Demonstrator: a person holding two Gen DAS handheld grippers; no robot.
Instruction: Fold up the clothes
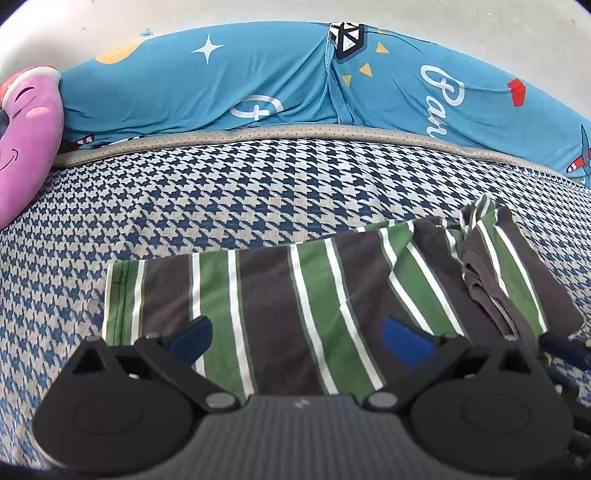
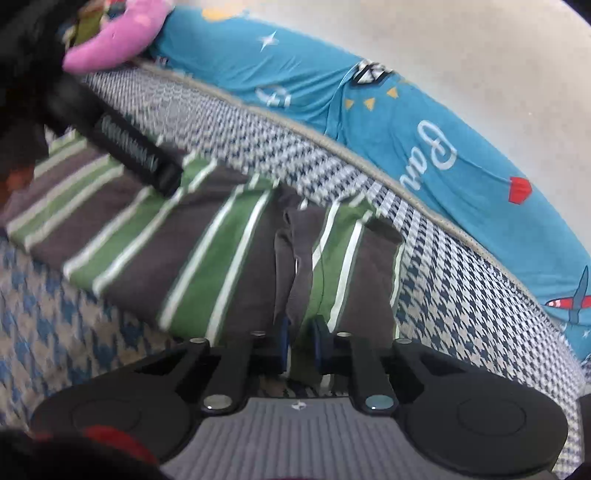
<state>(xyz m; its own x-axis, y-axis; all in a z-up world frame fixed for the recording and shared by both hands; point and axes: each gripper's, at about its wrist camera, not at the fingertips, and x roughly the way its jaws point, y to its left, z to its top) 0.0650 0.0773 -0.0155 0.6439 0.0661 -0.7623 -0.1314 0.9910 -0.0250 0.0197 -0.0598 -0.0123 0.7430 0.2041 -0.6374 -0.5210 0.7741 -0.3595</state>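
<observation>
Bright, even light; right wrist view motion-blurred, both fisheye-warped at edges.

bed: houndstooth cover (image 1: pixel 221 192) | blue pillow (image 1: pixel 184 81) | pale wall (image 1: pixel 110 18)

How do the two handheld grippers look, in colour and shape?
Both look alike. The left gripper and right gripper each have a grey ribbed body with a small white mark, rounded black side housings, silver pivot pins, and black fingers with blue pads.

A green, grey and white striped garment (image 1: pixel 295 295) lies folded flat on houndstooth bedding.
</observation>
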